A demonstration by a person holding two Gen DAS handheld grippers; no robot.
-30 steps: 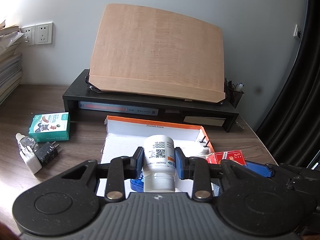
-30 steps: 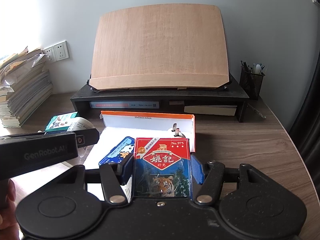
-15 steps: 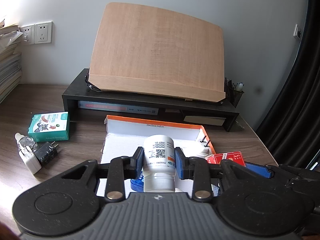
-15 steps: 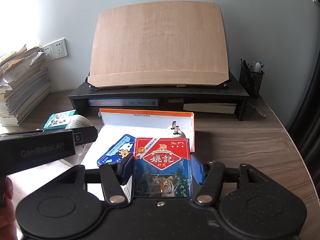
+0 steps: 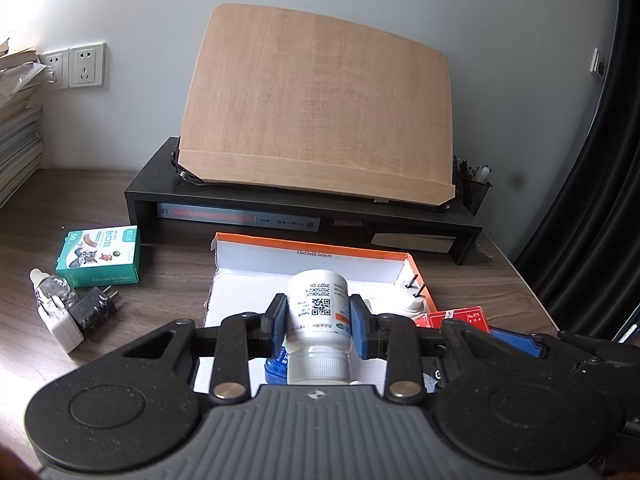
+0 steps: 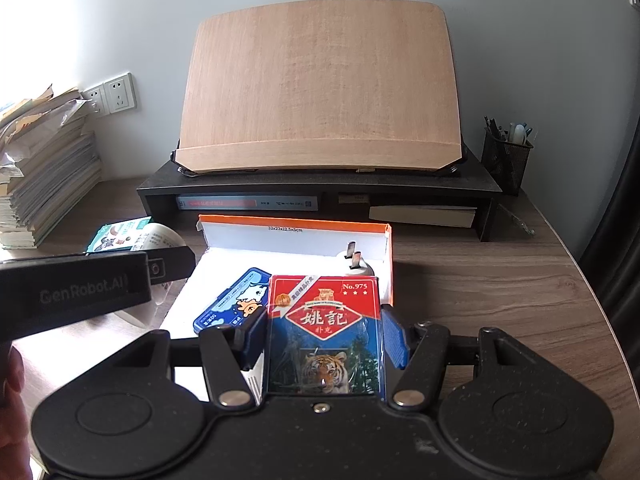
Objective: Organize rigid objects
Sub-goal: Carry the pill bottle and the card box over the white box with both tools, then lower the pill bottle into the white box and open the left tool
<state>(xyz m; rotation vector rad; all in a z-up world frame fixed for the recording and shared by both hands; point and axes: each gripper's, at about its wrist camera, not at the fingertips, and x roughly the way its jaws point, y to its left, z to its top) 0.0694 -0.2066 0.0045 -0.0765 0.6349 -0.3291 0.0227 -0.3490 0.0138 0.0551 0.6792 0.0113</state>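
My left gripper (image 5: pixel 318 326) is shut on a white pill bottle (image 5: pixel 318 308), held cap toward the camera above the open orange-rimmed white box (image 5: pixel 312 250). My right gripper (image 6: pixel 325 334) is shut on a red and blue playing card pack (image 6: pixel 325 328) with a tiger on it, over the box's (image 6: pixel 294 226) near right part. Inside the box lie a blue tin (image 6: pixel 232 304) and a white plug adapter (image 6: pixel 354 262). The card pack (image 5: pixel 454 316) and the adapter (image 5: pixel 412 294) also show at the right in the left wrist view.
On the desk left of the box lie a green bandage box (image 5: pixel 100 256), a dropper bottle (image 5: pixel 50 286), a white charger (image 5: pixel 60 320) and a black charger (image 5: pixel 94 310). Behind stands a black riser (image 5: pixel 304 208) bearing a wooden board (image 5: pixel 316 112). A paper stack (image 6: pixel 44 168) sits far left, a pen cup (image 6: pixel 506 158) far right.
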